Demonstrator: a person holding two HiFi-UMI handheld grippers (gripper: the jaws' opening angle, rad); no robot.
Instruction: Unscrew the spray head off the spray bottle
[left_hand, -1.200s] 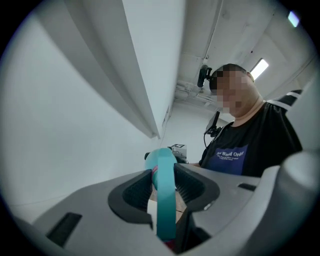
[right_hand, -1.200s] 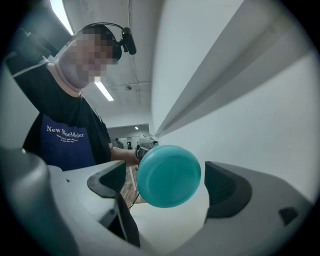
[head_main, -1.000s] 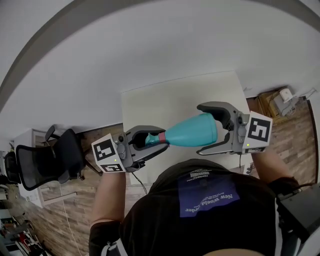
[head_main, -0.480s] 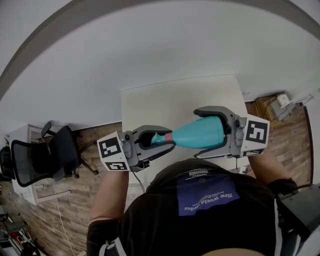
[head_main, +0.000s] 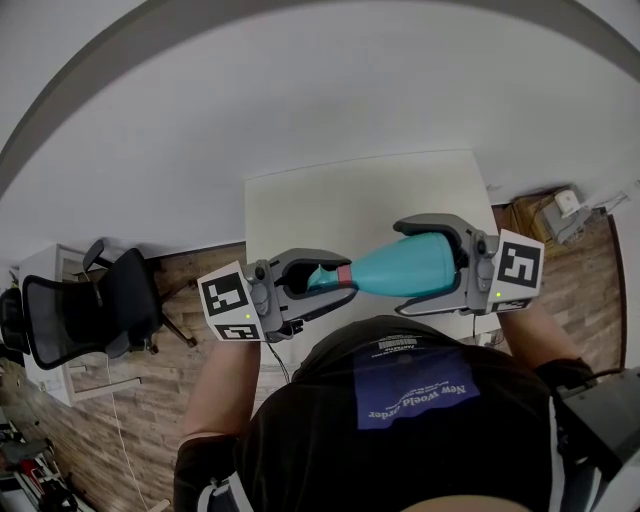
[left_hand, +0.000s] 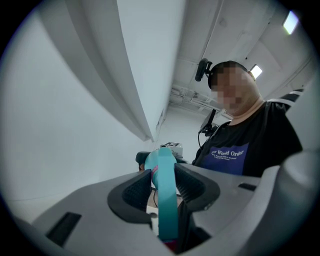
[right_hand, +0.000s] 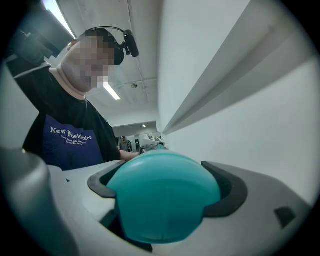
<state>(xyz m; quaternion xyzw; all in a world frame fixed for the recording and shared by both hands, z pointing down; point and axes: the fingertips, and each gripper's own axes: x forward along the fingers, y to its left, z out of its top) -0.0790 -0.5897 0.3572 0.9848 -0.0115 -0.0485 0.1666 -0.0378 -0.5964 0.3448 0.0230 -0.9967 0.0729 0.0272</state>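
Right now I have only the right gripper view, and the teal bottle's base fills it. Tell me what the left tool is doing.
Observer: The left tool is shut on the spray head, gripping it from both sides.
Operator: Report whether the head is off.
Observer: Not yet: in the head view it sits on the bottle at a pink collar, no gap showing.
Operator: Give me the bottle's attitude.
Observer: It lies sideways between the left tool and the right tool, head toward the person's left.

Spray head (head_main: 320, 278) partly out of sight inside left hand-held gripper (head_main: 352, 277); table's (head_main: 380, 190) near edge behind spray bottle (head_main: 400, 268).
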